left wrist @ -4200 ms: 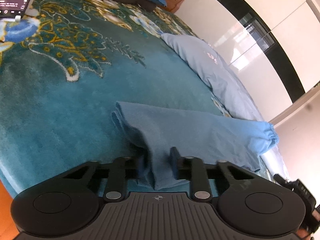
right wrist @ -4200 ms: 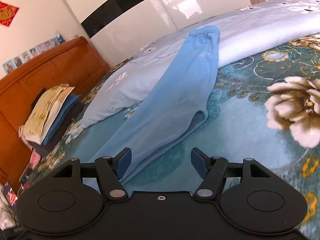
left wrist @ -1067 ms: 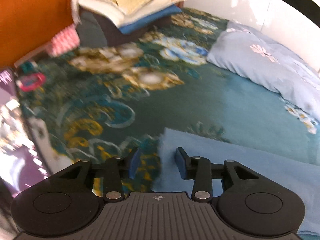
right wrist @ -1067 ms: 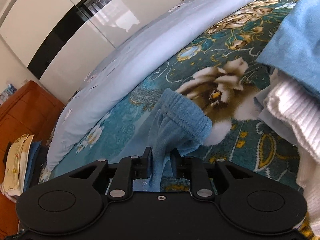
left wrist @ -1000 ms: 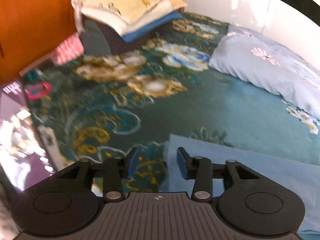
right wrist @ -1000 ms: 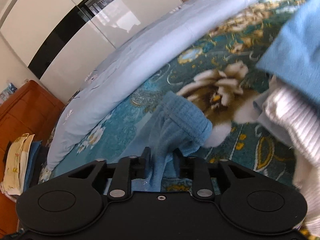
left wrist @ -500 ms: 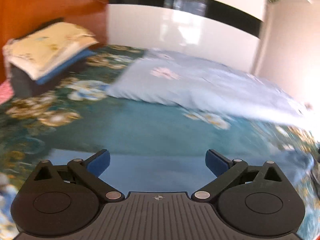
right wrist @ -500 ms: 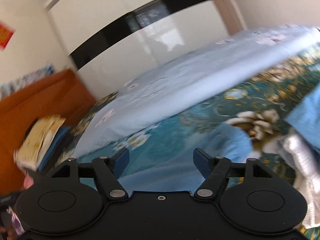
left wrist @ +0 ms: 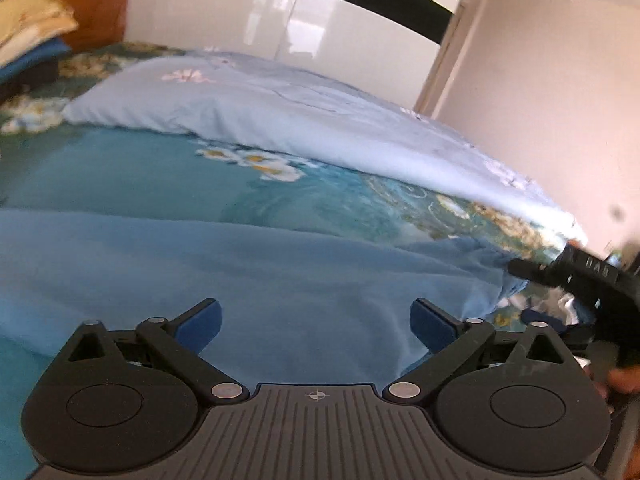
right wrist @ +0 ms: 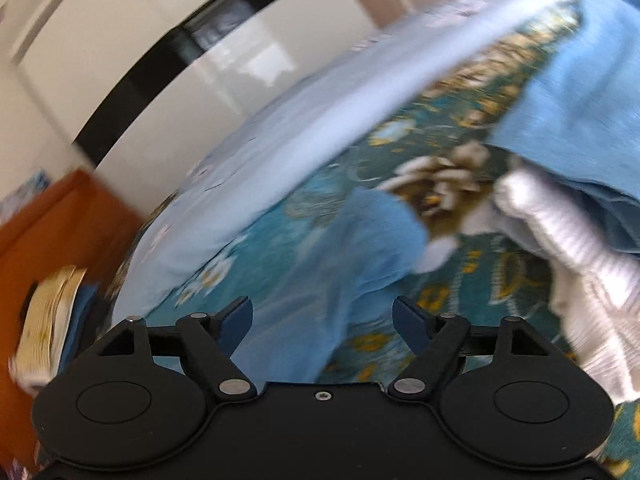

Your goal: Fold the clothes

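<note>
- A bed covered by a teal blanket (left wrist: pixel 132 172) with gold and white flowers fills both views.
- A pale blue quilt (left wrist: pixel 280 116) lies in a long roll along the far side of the bed, in front of a glossy white wardrobe (left wrist: pixel 224 20).
- The blue garment (left wrist: pixel 248 276) lies spread flat on the blanket, running from the left edge of the left wrist view to a bunched end near the right gripper (left wrist: pixel 516 268).
- A pile of other clothes sits at the right: a blue cloth (right wrist: pixel 576 92) over a white ribbed knit (right wrist: pixel 576 248).
- A stack of folded bedding (right wrist: pixel 44 316) rests by the orange headboard.
- The left gripper (left wrist: pixel 315 322) hangs over the garment, jaws spread wide and gripping nothing.
- In its own view the right gripper (right wrist: pixel 322 318) has just been opening; the garment's end lies loose beyond its parted jaws, released.
</note>
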Demonstrator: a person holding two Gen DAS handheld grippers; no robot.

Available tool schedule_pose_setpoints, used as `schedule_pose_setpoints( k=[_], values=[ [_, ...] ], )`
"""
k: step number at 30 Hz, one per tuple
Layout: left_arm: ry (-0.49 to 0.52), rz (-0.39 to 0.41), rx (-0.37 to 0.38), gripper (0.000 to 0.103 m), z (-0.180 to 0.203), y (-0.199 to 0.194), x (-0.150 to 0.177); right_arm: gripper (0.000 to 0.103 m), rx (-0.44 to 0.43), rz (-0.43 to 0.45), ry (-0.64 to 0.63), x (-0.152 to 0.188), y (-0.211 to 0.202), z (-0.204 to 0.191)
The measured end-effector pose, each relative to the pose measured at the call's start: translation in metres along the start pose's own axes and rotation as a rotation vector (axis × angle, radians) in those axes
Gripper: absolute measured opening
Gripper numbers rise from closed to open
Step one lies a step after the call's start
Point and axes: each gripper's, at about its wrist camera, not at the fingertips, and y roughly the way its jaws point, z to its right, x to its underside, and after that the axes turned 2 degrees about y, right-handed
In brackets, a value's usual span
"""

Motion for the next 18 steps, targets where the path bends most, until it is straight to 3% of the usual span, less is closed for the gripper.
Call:
schedule_pose_setpoints(
  k=[4,6,8,14,17,18],
  values=[
    [0.086,-0.004,-0.045,0.081,0.025,0.01,0.008,0.077,0.052,-0.003,0.072,-0.013,0.017,0.016],
    [0.102,-0.007,-0.05,0.061,0.035,0.015,0.014,0.077,0.07,-0.001,0.125,-0.019,0.027,0.023],
    [0.104,-0.023,-0.039,0.055,0.042,0.021,0.022,0.077,0.074,-0.009,0.182,-0.025,0.038,0.029],
    [0.05,-0.05,-0.025,0.051,0.042,0.029,0.039,0.076,0.045,-0.033,0.249,-0.032,0.06,0.03],
    [0.017,-0.035,-0.014,0.051,0.037,0.028,0.043,0.067,0.044,-0.034,0.251,-0.032,0.065,0.024],
    [0.012,-0.027,-0.012,0.051,0.036,0.028,0.045,0.059,0.038,-0.027,0.244,-0.032,0.066,0.023]
  ],
)
